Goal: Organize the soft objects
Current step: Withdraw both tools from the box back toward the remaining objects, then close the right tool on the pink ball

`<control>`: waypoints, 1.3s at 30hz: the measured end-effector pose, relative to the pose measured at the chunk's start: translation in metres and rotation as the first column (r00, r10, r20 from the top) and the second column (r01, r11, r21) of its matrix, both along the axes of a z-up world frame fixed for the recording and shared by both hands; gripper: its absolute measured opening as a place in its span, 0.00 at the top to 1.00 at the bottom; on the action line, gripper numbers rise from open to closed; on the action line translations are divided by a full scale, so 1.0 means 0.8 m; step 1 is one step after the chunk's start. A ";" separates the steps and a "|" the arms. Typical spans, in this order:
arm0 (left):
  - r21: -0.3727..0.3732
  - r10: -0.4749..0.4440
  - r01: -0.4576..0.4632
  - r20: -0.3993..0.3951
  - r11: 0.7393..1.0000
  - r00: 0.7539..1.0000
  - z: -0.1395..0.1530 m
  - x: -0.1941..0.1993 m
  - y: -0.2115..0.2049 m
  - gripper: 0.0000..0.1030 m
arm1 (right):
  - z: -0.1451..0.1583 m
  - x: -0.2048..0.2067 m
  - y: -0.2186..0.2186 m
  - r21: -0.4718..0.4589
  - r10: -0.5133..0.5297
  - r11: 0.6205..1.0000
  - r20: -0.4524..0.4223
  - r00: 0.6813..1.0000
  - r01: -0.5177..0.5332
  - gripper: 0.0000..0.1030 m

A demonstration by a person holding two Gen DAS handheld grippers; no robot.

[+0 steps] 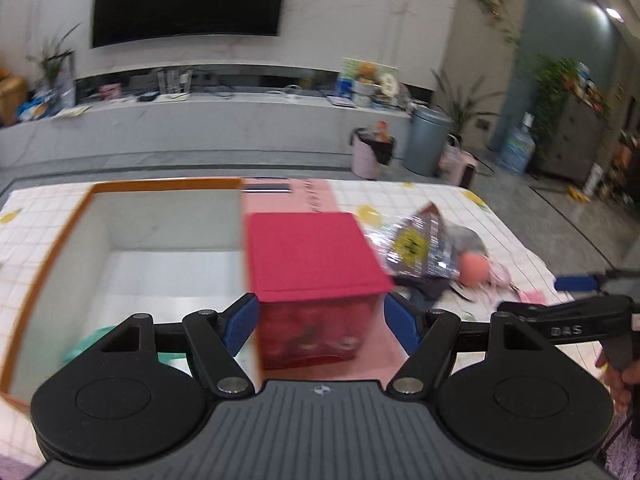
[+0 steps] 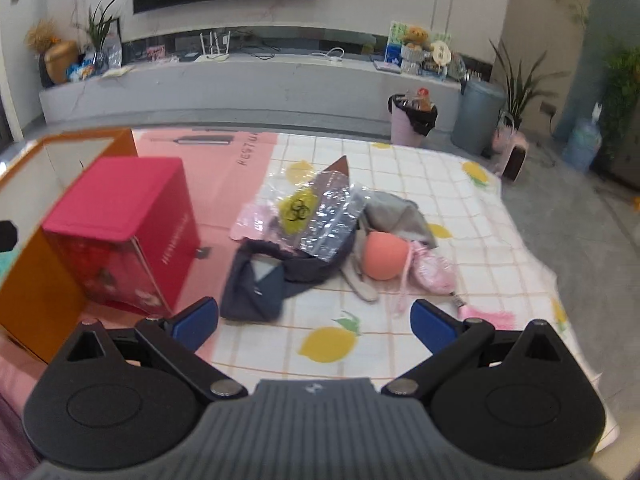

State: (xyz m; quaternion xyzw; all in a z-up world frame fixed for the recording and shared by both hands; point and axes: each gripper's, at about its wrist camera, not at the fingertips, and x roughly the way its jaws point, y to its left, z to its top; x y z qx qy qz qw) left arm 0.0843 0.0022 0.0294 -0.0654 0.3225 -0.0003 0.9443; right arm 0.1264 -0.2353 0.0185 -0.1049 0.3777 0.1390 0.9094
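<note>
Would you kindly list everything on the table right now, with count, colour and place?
storage box: one, orange outside, white inside, open, table's left end
red box: one, beside the storage box
foil bag: one, silver with a yellow biohazard mark, atop the pile
dark blue garment: one, front of the pile
grey cloth: one, behind the ball
ball: one, salmon pink
pink pouch: one, right of the ball
tablecloth: one, white checked, lemons
left gripper: fingers open, empty
right gripper: fingers open, empty

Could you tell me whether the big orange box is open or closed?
Open: the orange box has no lid, and its white interior is visible.
</note>
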 end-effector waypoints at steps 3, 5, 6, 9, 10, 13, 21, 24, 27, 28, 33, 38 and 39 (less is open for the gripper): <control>0.004 -0.062 0.062 0.012 0.998 0.998 -0.011 0.006 -0.033 0.19 | -0.012 0.002 -0.006 -0.068 0.029 0.997 0.034 0.999 -0.026 0.03; 0.022 -0.104 0.103 0.037 0.994 0.994 -0.020 0.010 -0.056 0.19 | -0.020 0.011 -0.015 -0.082 0.015 0.997 0.019 1.000 -0.013 0.03; 0.034 -0.121 0.120 0.044 0.992 0.992 -0.025 0.012 -0.068 0.19 | -0.023 0.016 -0.021 -0.080 -0.002 0.997 0.008 1.000 0.003 0.03; 0.055 -0.178 0.175 0.046 0.983 0.983 -0.041 0.023 -0.098 0.19 | -0.030 0.032 -0.044 -0.048 -0.047 0.998 -0.006 0.999 0.047 0.04; 0.059 -0.190 0.187 0.047 0.981 0.981 -0.047 0.028 -0.108 0.19 | -0.032 0.038 -0.051 -0.035 -0.062 0.998 -0.003 0.998 0.061 0.09; 0.079 -0.182 0.178 0.044 0.981 0.982 -0.069 0.044 -0.129 0.19 | -0.039 0.055 -0.064 0.007 -0.091 0.996 0.016 0.996 0.091 0.17; 0.128 -0.134 0.128 0.036 0.983 0.990 -0.107 0.081 -0.150 0.19 | -0.052 0.086 -0.045 0.102 0.066 0.992 0.046 0.997 -0.071 0.33; 0.103 -0.120 0.116 0.033 0.988 0.992 -0.115 0.094 -0.148 0.19 | -0.062 0.097 -0.029 0.030 0.140 0.989 0.067 0.988 -0.143 0.33; 0.063 -0.090 0.088 0.028 0.994 0.996 -0.121 0.100 -0.148 0.19 | -0.076 0.114 -0.024 -0.015 0.154 0.988 0.048 0.987 -0.154 0.34; 0.052 -0.093 0.091 0.029 0.994 0.995 -0.123 0.100 -0.149 0.19 | -0.081 0.120 -0.024 -0.016 0.144 0.990 0.037 0.989 -0.143 0.35; 0.062 -0.084 0.083 0.018 0.995 0.996 -0.140 0.102 -0.161 0.19 | -0.104 0.149 -0.027 -0.042 0.099 0.994 0.004 0.995 -0.098 0.40; 0.022 -0.016 0.016 0.017 1.000 1.000 -0.151 0.100 -0.154 0.21 | -0.117 0.163 -0.025 -0.117 0.044 0.992 0.049 0.998 -0.037 0.41; 0.020 -0.011 0.010 0.014 1.000 1.000 -0.152 0.099 -0.154 0.22 | -0.119 0.166 -0.026 -0.105 0.049 0.993 0.051 0.997 -0.044 0.42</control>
